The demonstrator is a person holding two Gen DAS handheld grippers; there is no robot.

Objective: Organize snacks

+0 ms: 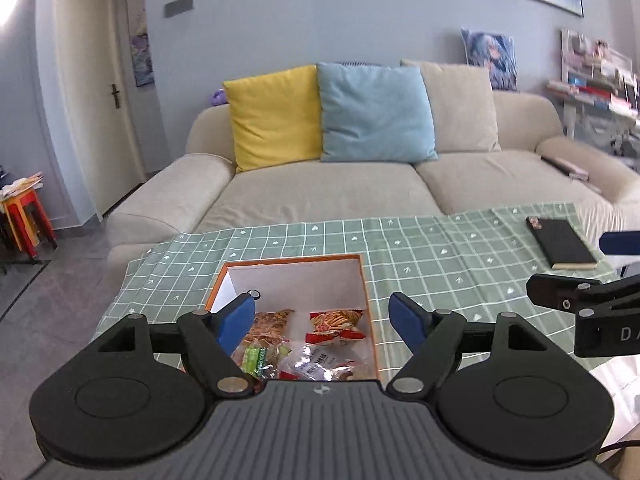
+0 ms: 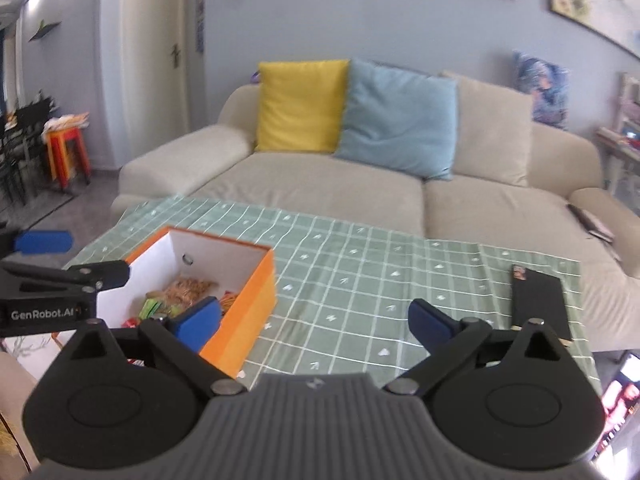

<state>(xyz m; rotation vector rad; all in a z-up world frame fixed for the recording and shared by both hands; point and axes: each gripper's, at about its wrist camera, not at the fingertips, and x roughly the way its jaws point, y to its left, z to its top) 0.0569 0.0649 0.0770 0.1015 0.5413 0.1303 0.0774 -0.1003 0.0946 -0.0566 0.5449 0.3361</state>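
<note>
An orange box [image 1: 370, 312] with white inner walls stands on the green checked tablecloth [image 1: 440, 264]. Several snack packets [image 1: 336, 326] lie inside it. My left gripper [image 1: 324, 320] is open and empty, held above the box's near end. In the right wrist view the box [image 2: 256, 300] sits at the left with the snacks [image 2: 188, 290] visible inside. My right gripper [image 2: 316, 318] is open and empty, above the cloth to the right of the box. The left gripper shows at that view's left edge [image 2: 44, 276].
A black notebook [image 1: 562, 248] lies on the cloth at the far right, also seen in the right wrist view [image 2: 540, 300]. A beige sofa [image 1: 320, 196] with yellow, blue and beige cushions stands behind the table. Red and orange stools [image 1: 24, 220] stand at the left.
</note>
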